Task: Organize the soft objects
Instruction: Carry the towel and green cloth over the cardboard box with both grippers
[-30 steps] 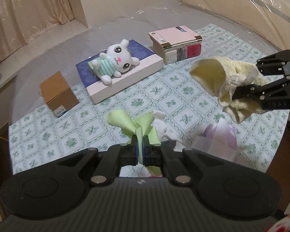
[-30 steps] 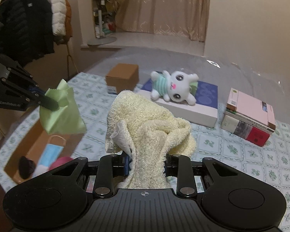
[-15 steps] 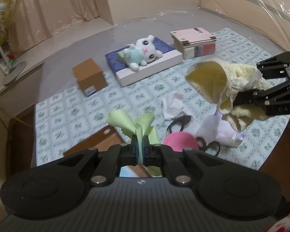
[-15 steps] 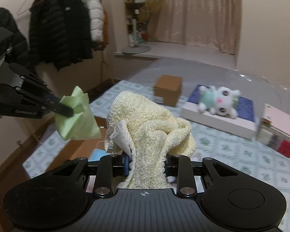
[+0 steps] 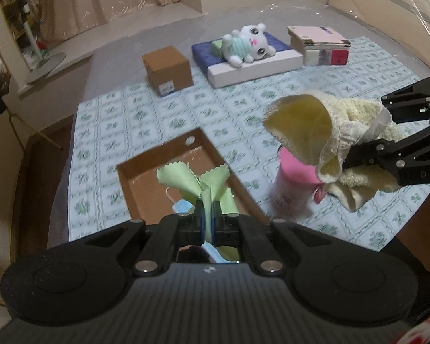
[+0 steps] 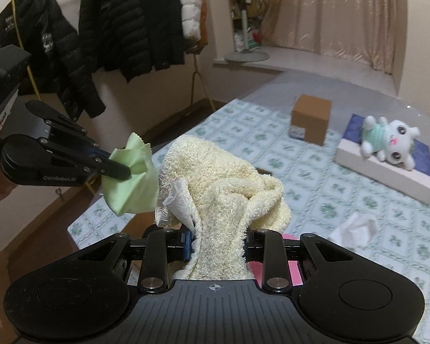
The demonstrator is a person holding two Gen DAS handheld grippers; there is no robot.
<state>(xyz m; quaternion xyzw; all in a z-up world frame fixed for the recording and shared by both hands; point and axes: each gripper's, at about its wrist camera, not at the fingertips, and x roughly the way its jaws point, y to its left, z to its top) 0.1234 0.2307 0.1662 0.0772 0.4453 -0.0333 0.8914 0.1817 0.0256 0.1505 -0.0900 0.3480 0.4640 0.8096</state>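
Observation:
My left gripper [image 5: 206, 212] is shut on a thin light-green cloth [image 5: 195, 179] and hangs over a shallow brown cardboard tray [image 5: 203, 146], which holds a blue face mask [image 5: 183, 207]. In the right wrist view that green cloth [image 6: 129, 183] shows pinched in the left gripper [image 6: 120, 172] at left. My right gripper [image 6: 218, 246] is shut on a bunched cream towel [image 6: 223, 183]. Seen from the left wrist, the towel [image 5: 329, 143] hangs to the tray's right above a pink cup [image 5: 295, 183].
A white plush bunny [image 5: 246, 44] lies on a blue-topped white box [image 5: 261, 66] at the back. Beside it stand a small brown carton [image 5: 167, 68] and stacked books [image 5: 319, 46]. White tissue [image 6: 355, 226] lies on the patterned cloth. Jackets [image 6: 123, 25] hang at left.
Both grippers have swept left across the bed with their cloths still held. The cardboard tray and pink cup have come into view under them, and the plush bunny has receded to the back.

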